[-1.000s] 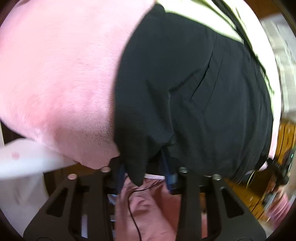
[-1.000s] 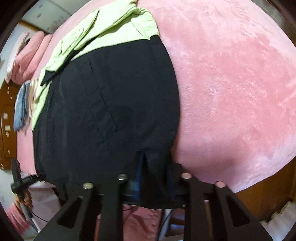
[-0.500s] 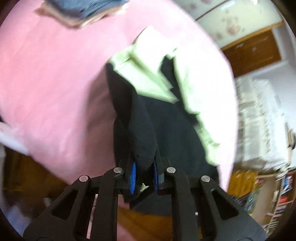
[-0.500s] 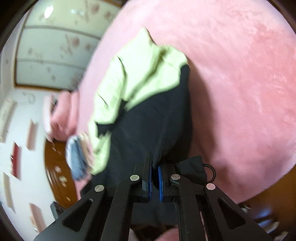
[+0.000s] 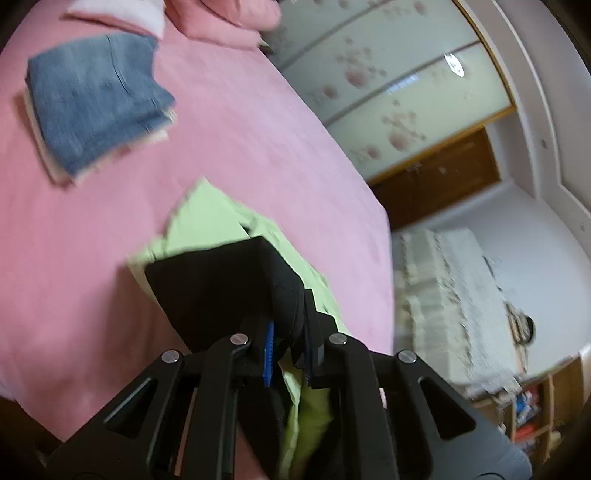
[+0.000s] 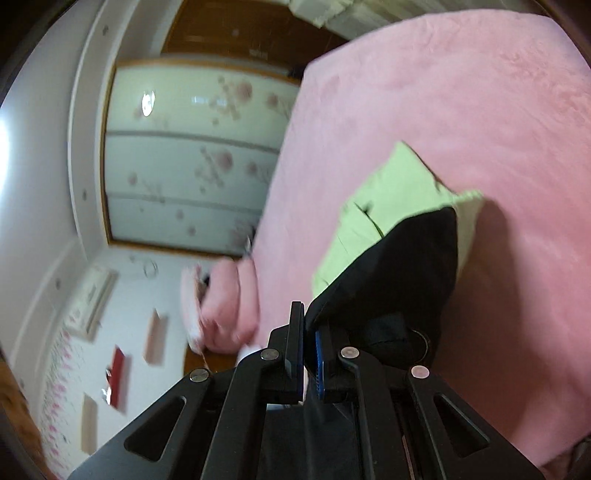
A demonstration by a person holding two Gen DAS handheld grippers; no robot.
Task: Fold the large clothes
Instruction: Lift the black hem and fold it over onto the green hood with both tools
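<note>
A black and light-green jacket (image 5: 218,280) lies on the pink bed (image 5: 240,122), its black hem lifted and folded over toward the green upper part. My left gripper (image 5: 290,345) is shut on the black hem and holds it above the bed. In the right wrist view the jacket (image 6: 402,258) shows the same fold, black over green. My right gripper (image 6: 309,339) is shut on the other black hem corner, with a metal ring dangling beside it.
A folded stack with blue jeans (image 5: 96,99) on top lies far left on the bed. Pink pillows (image 5: 229,18) sit at the head. A floral wardrobe (image 5: 388,92) and a covered table (image 5: 454,291) stand beyond the bed's right edge.
Both grippers have lifted the black hem up and carried it forward over the jacket. The black part now covers much of the green, and the views tilt up toward the room.
</note>
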